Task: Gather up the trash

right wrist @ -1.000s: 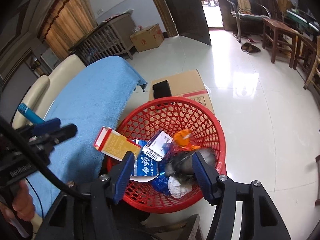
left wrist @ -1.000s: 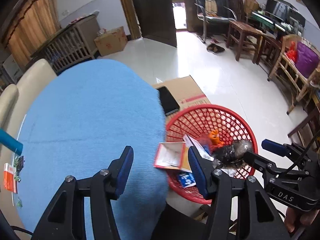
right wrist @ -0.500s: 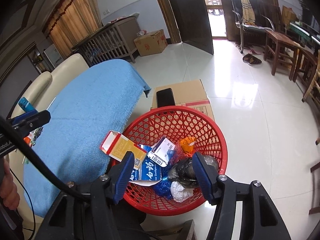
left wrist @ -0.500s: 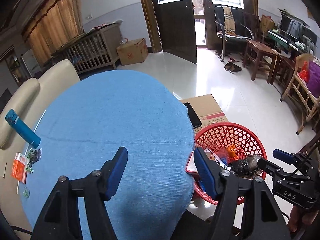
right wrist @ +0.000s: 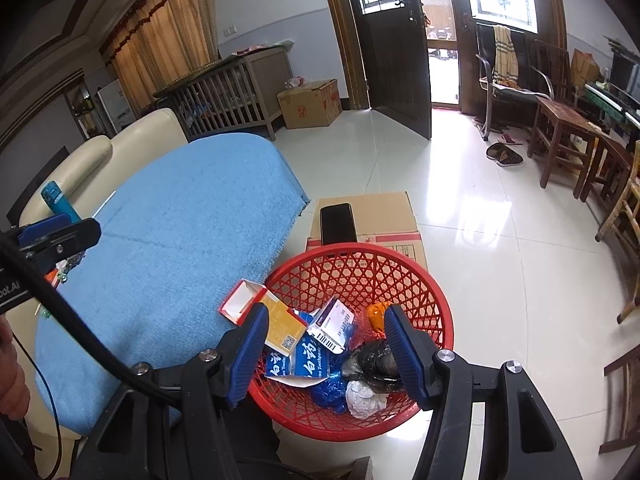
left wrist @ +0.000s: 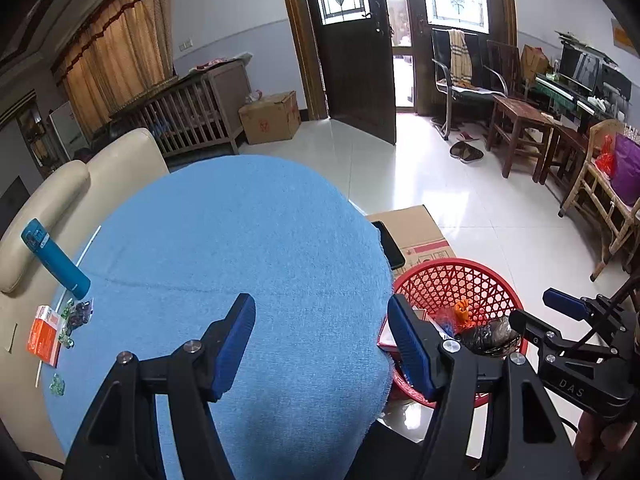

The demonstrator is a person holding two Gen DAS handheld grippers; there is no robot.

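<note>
1. Trash (right wrist: 320,344) is sitting piled in the red basket (right wrist: 400,268) on the floor, just beside the blue cloth (left wrist: 240,260) that is covering the sofa; boxes, a blue wrapper and a dark bag (right wrist: 372,360) are filling the basket's near half.
2. One yellow box (right wrist: 276,320) is leaning over the basket's rim towards the cloth, half in and half out, so it is looking likely to tip out if knocked.
3. More trash is lying at the cloth's far left edge: an orange box (left wrist: 42,334) and small green bits (left wrist: 66,336), near a blue bottle (left wrist: 54,258).
4. The left tool (left wrist: 322,344) is hanging above the cloth with its jaws wide apart and nothing between them.
5. The right tool (right wrist: 324,352) is hovering above the basket, jaws parted and gripping nothing; the trash is lying below them, not touched.
6. The basket is standing close to the sofa, probably so drops need only a short carry.
7. Open room: the cloth's middle is lying bare, giving a free path to the left-edge trash. A cardboard box (right wrist: 384,216) with a phone (right wrist: 338,224) on top is touching the basket's far side, so that side is crowded.
</note>
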